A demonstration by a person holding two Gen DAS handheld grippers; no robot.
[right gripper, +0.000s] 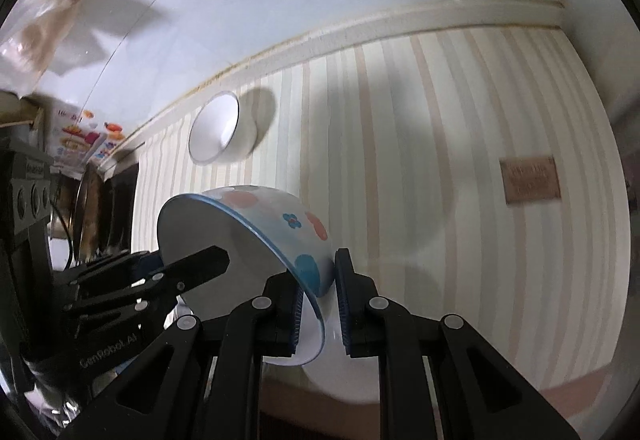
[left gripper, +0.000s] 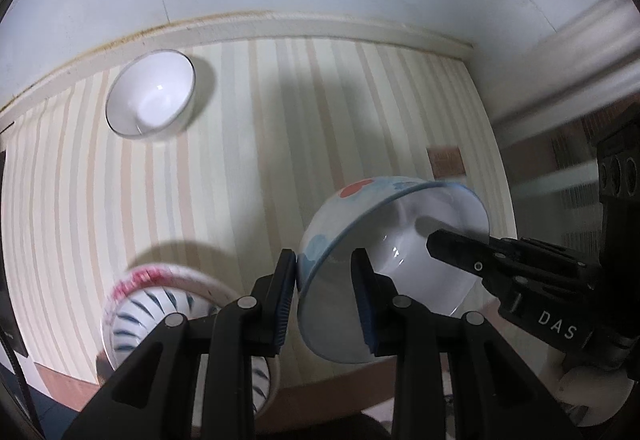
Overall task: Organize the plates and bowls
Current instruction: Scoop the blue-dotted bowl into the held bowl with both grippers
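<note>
1. Gripping opposite sides of one rim, both tools hold the flowered bowl (left gripper: 360, 200) tipped on its side above the striped tabletop (left gripper: 260, 160), near its front edge.
2. The left gripper (left gripper: 326, 292) has its blue-padded fingers (left gripper: 366, 300) clamped across the bowl's rim, one pad on the painted outside and one on the white inside.
3. The right gripper (right gripper: 318, 300) pinches the same bowl's rim the same way, with one pad against the blue and orange flowers and the other inside.
4. From the left wrist camera, the right tool reaches in from the right side, one black finger lying over the bowl's white interior.
5. From the right wrist camera, the left tool comes in from the left with a finger lying across the bowl's open mouth.
6. A plain white bowl (left gripper: 150, 100) stands upright near the tabletop's far edge, well apart from the held bowl.
7. A bowl with dark blue strokes and a red rim band (left gripper: 160, 304) sits at the tabletop's front edge, partly hidden behind the left tool's frame.
8. A small brown label (right gripper: 530, 180) lies flat on the tabletop toward its right edge.
9. Something white and rounded (right gripper: 348, 380) shows below the held bowl in the right wrist view; I cannot tell what it is.
</note>
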